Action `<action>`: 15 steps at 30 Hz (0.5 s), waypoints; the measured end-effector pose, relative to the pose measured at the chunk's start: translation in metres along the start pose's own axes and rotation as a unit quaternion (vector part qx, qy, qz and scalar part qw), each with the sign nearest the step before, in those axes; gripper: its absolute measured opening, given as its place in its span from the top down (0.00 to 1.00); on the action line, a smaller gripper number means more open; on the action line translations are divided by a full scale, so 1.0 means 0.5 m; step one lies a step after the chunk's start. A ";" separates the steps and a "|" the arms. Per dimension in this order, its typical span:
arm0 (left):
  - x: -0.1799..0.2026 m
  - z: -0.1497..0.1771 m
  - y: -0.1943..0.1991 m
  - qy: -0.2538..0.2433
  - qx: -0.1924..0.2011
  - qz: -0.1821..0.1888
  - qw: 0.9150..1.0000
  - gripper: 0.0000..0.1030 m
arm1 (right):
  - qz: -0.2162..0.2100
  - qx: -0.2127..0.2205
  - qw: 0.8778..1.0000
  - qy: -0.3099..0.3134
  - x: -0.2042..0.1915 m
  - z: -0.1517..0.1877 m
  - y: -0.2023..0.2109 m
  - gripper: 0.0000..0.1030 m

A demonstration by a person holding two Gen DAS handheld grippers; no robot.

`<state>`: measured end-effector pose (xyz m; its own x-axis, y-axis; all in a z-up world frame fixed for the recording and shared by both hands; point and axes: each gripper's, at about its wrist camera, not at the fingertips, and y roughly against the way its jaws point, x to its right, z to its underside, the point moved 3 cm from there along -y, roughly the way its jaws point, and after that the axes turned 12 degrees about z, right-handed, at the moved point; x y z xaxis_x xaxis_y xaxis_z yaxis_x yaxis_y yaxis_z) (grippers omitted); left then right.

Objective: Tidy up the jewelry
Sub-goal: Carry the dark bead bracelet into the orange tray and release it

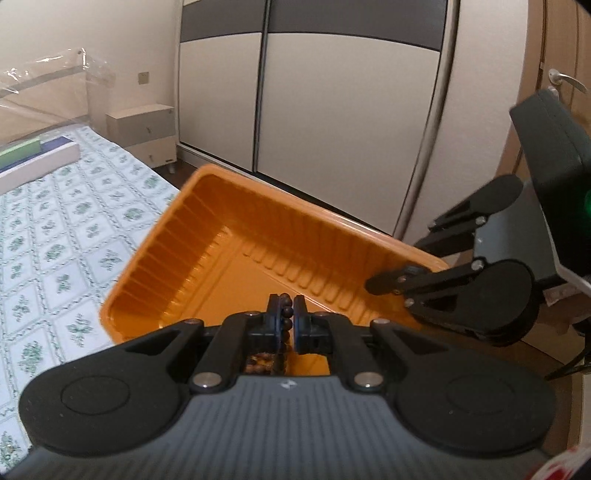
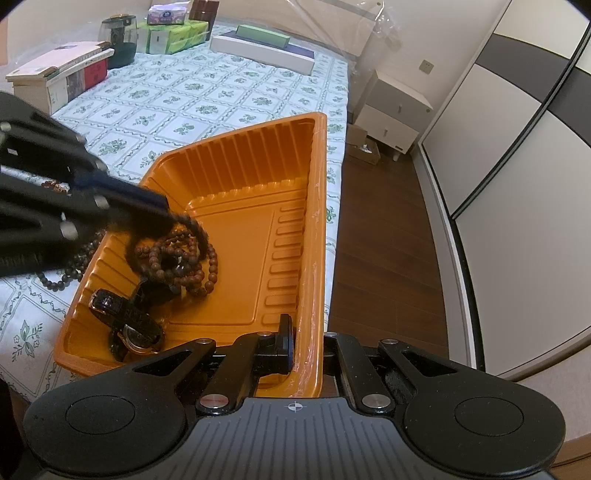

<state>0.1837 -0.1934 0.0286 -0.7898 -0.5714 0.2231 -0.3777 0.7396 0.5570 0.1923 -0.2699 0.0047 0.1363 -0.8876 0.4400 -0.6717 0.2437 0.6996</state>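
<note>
On the bed [image 2: 207,92], which is covered with a floral-patterned sheet, boxes [image 2: 61,75], a dark jar [image 2: 120,38] and tissue packs [image 2: 177,33] are lined up along the far edge. Nearer, at the bed's right edge, an orange tray [image 2: 258,258] is seen, its right rim reaching the side of the bed above the wooden floor [image 2: 388,258]. The left gripper [image 1: 287,314] is closed on a string of dark brown beads [image 1: 285,314], pinched tightly between its fingers [image 1: 274,314], with almost no gap left between them. In the right wrist view, the left gripper [image 2: 162,214] is held over the left part of the tray, and the beads [image 2: 177,254] hang from it in loops down to the tray floor. More dark beads [image 2: 70,271] are draped over the tray's left wall onto the sheet. A dark wristwatch [image 2: 125,325] lies in the tray's near left corner. The right gripper [image 2: 303,347] is closed on the tray's right rim near its near corner, one finger inside the wall and the other outside it. A wardrobe [image 2: 517,184] with sliding doors is seen at the far right.
</note>
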 end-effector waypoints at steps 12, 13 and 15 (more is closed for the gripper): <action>-0.042 0.031 0.046 0.040 0.013 -0.020 0.999 0.76 | -0.001 0.000 1.000 -0.003 0.001 -0.001 0.001 0.96; -0.054 0.038 0.060 0.044 0.015 -0.031 0.998 0.75 | -0.001 0.001 1.000 -0.003 0.001 -0.001 0.002 0.96; -0.077 0.056 0.091 0.054 0.020 -0.056 0.997 0.71 | -0.001 0.000 1.000 -0.004 0.002 0.000 0.002 0.96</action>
<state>0.1836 -0.1279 0.0229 -0.6851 -0.6851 0.2475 -0.4823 0.6812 0.5508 0.1916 -0.2705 0.0059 0.1327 -0.8909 0.4345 -0.6719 0.2414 0.7002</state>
